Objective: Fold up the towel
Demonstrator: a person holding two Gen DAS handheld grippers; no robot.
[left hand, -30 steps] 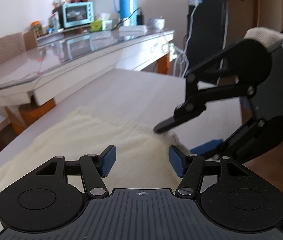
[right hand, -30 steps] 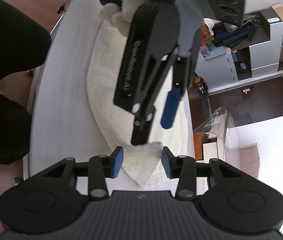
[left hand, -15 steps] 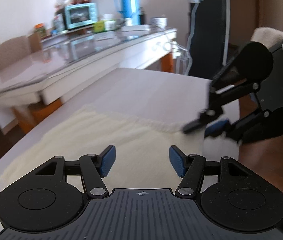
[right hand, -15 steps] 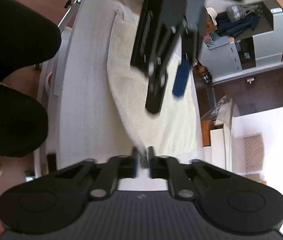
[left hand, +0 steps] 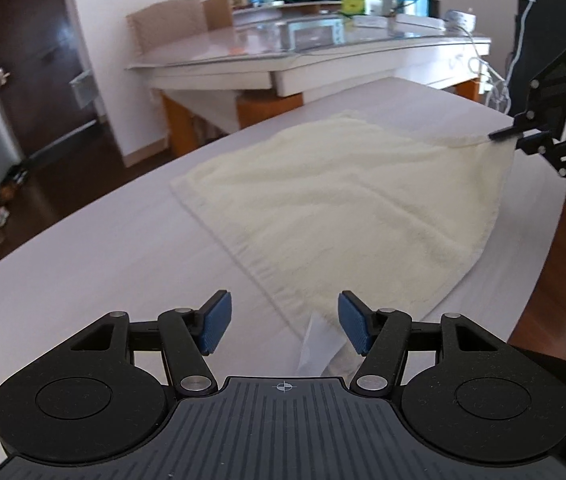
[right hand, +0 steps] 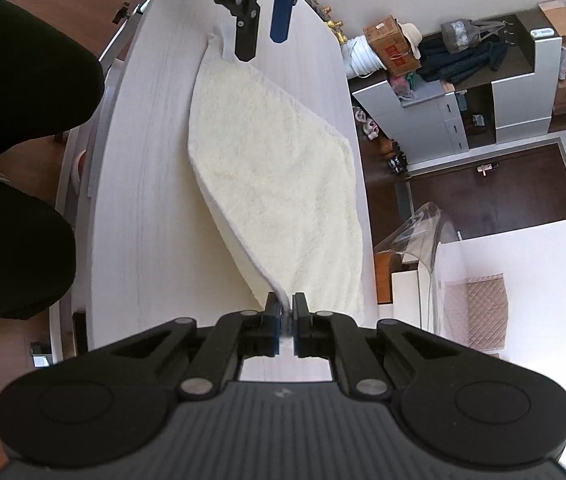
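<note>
Where both grippers crowded one corner earlier, right gripper fingers now clamp towel; left gripper fingers apart.

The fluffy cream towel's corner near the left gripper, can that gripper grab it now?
Probably yes. The left gripper is open, and the cream towel has its near corner lying between the blue pads with nothing in the way.

We can make out only part of one marking: white letters ending in "Ai" on the left gripper. We read nothing else; other labels are too small.
</note>
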